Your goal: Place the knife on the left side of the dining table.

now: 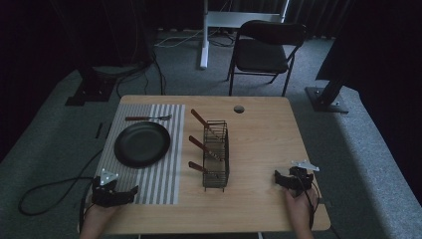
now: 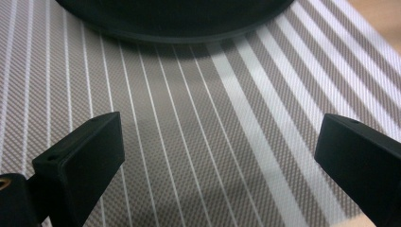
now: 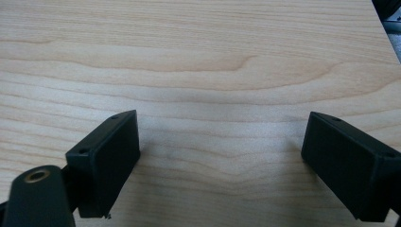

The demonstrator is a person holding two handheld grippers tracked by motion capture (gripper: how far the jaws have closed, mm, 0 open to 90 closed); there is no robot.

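Both empty, spread wide: left claw [image 1: 113, 193] at 7 o'clock, right claw [image 1: 293, 180] at 5. Plate [image 1: 142, 144] likely stiff, slippery; better taken by rim.

Wooden table [image 1: 263, 144] bears striped placemat [image 1: 164, 164] and wire rack [image 1: 217, 154].

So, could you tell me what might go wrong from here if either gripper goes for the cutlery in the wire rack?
1. The three wooden-handled utensils lean out of the wire rack toward the black plate; pulling one could tip or drag the rack.
2. The left gripper, open over the striped placemat, could snag the mat and shift the plate and fork.
3. The right gripper is open near the table's edge.
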